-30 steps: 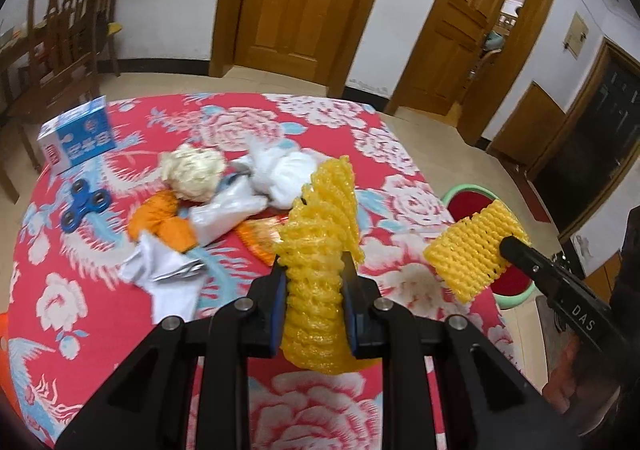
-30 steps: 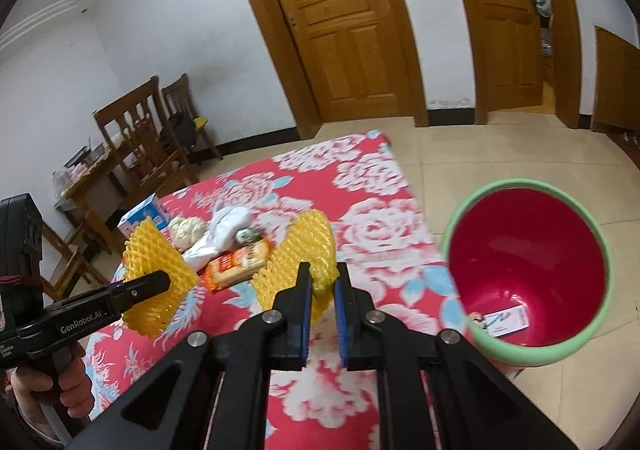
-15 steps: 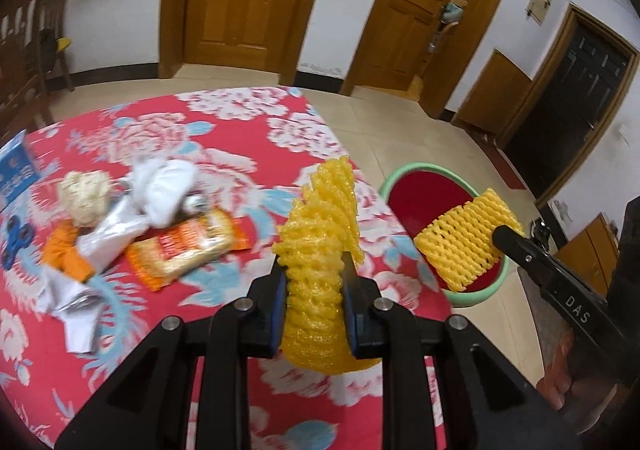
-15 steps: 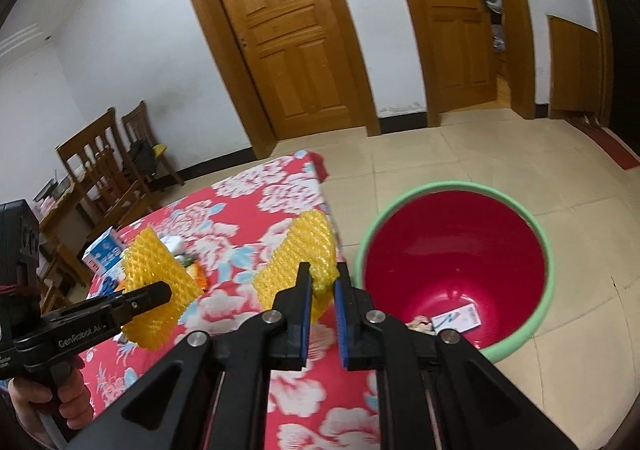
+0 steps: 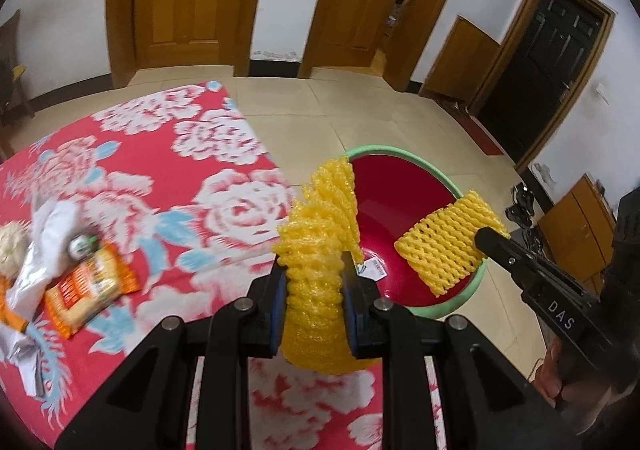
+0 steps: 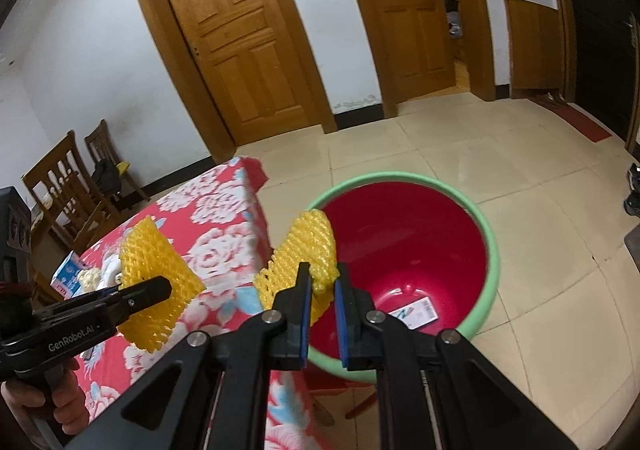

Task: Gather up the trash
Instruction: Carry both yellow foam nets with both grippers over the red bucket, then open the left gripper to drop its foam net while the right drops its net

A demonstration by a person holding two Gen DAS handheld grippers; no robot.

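Left tongs are squeezing a soft, featherlight yellow foam net sleeve; right tongs are pinching another yellow foam net by its edge, the red bin with a green rim lying at two o'clock.

Bin right of table

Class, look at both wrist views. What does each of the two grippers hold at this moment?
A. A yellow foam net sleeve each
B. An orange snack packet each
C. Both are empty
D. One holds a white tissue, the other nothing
A: the left gripper is clamped on one yellow foam net, and the right gripper pinches another foam net by the red bin.
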